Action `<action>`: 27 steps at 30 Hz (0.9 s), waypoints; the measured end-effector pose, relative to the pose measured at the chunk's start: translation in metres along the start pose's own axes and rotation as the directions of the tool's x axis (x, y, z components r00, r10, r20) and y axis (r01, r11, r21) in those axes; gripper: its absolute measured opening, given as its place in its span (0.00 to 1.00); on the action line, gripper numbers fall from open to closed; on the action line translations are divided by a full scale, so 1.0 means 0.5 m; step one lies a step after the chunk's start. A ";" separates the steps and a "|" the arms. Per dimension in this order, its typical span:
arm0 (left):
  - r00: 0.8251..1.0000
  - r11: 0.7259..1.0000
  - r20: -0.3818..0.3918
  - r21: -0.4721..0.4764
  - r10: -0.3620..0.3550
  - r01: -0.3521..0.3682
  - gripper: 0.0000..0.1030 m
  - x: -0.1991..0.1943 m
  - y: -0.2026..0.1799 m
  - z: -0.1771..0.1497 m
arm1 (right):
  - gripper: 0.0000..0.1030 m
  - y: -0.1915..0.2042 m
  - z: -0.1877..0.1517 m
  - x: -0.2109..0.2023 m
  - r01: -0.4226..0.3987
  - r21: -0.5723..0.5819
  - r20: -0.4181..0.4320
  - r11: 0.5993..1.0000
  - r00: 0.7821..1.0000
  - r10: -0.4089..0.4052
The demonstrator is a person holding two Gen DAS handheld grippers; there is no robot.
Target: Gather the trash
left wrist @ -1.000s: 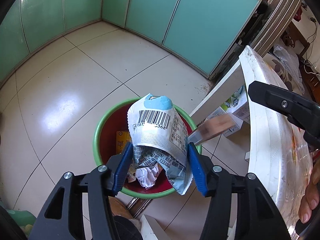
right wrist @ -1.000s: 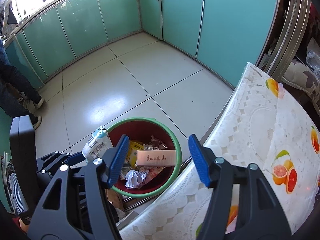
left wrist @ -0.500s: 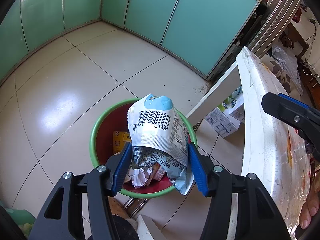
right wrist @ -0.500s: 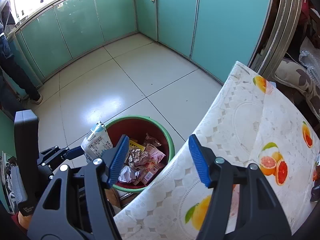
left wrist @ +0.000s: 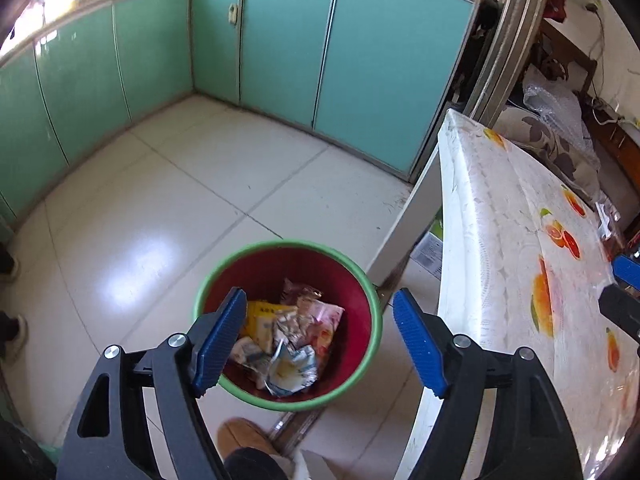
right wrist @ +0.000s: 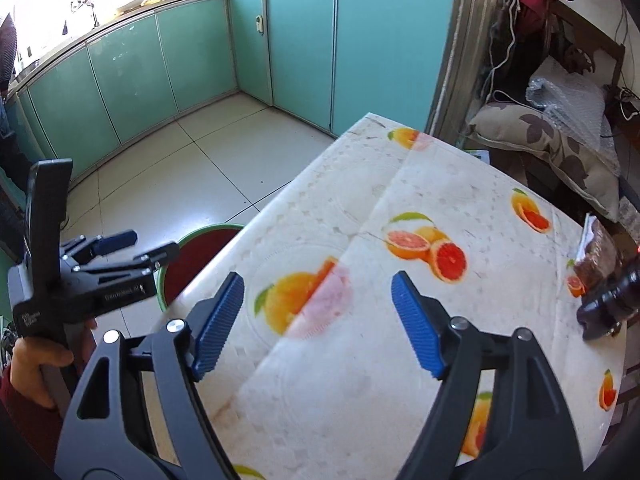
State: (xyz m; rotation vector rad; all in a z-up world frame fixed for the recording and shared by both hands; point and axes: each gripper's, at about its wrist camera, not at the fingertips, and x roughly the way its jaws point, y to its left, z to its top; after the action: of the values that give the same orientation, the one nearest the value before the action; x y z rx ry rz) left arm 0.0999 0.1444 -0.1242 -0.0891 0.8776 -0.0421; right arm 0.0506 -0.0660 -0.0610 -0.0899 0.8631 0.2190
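Observation:
A red bin with a green rim [left wrist: 362, 280] stands on the floor beside the table and holds several wrappers [left wrist: 288, 344], with a white packet on top. My left gripper [left wrist: 320, 340] is open and empty above the bin; it also shows in the right wrist view [right wrist: 132, 248]. My right gripper [right wrist: 318, 324] is open and empty above the table with the fruit-print cloth [right wrist: 360, 380]. A brown packet [right wrist: 600, 256] lies at the table's far right edge. The bin's rim [right wrist: 192, 236] peeks out past the table edge.
Teal cabinets [left wrist: 280, 60] line the far walls across a pale tiled floor [left wrist: 160, 200]. A dark cylindrical object [right wrist: 608, 304] lies at the table's right edge. A cushion and bubble wrap [right wrist: 560, 120] sit beyond the table. A brown shoe [left wrist: 244, 436] is below the bin.
My left gripper opened and the white barcoded packet dropped into the bin. My right gripper swung right from over the bin to above the table.

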 end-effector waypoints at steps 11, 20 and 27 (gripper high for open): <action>0.929 0.992 0.358 0.115 -0.090 0.052 0.93 -0.213 -0.143 -0.005 | 0.96 -0.121 -0.123 -0.192 0.032 0.126 0.249 0.992 0.967 -0.063; 0.845 0.987 0.515 0.137 -0.147 0.088 0.93 -0.268 -0.260 -0.022 | 0.96 -0.192 -0.166 -0.281 0.229 0.237 0.441 0.944 0.841 -0.314; 0.817 0.975 0.532 0.130 -0.221 0.180 0.93 -0.263 -0.284 -0.049 | 0.96 -0.198 -0.170 -0.261 0.244 0.290 0.418 0.925 0.838 -0.352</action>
State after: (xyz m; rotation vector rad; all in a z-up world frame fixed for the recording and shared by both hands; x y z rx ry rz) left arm -0.0031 0.0110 -0.0257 -0.1175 0.2882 -0.2375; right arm -0.0722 -0.1969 -0.0176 0.0416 0.3783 -0.1552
